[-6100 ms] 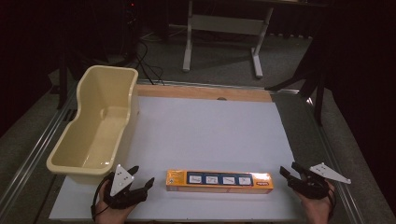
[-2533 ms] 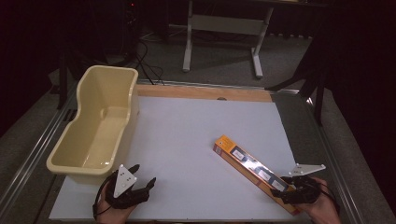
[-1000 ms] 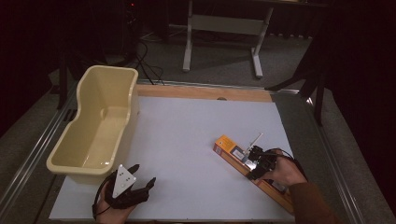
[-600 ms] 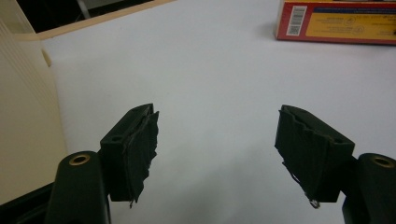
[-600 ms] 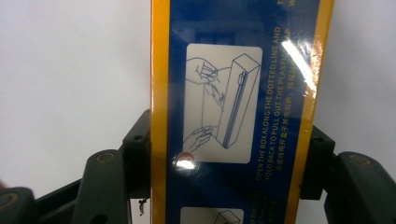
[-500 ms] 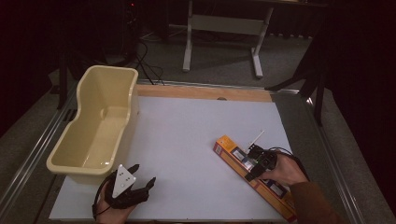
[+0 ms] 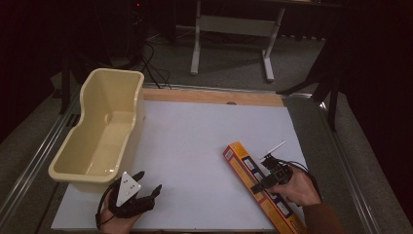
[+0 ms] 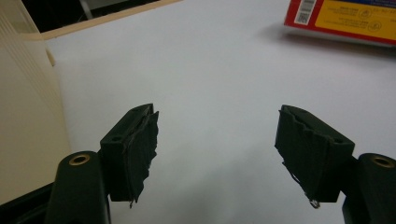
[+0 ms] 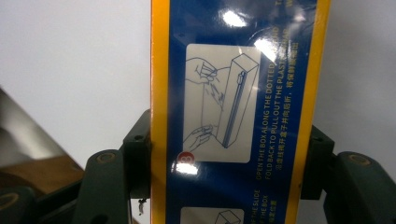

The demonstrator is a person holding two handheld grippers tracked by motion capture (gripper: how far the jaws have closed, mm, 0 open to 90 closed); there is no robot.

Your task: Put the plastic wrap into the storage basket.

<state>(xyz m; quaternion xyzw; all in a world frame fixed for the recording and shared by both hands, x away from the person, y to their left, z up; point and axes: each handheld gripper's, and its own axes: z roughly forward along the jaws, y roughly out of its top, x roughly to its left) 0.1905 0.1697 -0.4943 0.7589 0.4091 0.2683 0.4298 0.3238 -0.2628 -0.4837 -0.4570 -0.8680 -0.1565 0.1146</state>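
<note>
A long orange box (image 7: 242,162) with blue instruction panels lies diagonally on the white table (image 7: 204,136), right of centre. My right gripper (image 7: 261,185) sits across its middle from above. In the right gripper view the box (image 9: 233,93) runs up between the two black jaws, which press on its two long sides, so my right gripper (image 9: 229,140) is shut on it. My left gripper (image 7: 148,182) rests at the table's front left, beside the tub. It stands open with bare table between the jaws (image 8: 217,140). The box's red end (image 8: 345,18) lies far off at the upper right.
A cream plastic tub (image 7: 131,80) stands along the table's left side, its wall (image 8: 23,116) close to my left gripper. A wooden strip (image 7: 214,96) edges the far side. Metal rails (image 7: 34,161) border the table, and a stand's legs (image 7: 229,24) rise behind it.
The box has swung from lying crosswise at the front to a diagonal at the right. My right gripper moved from its near end to its middle. My left gripper stayed still.
</note>
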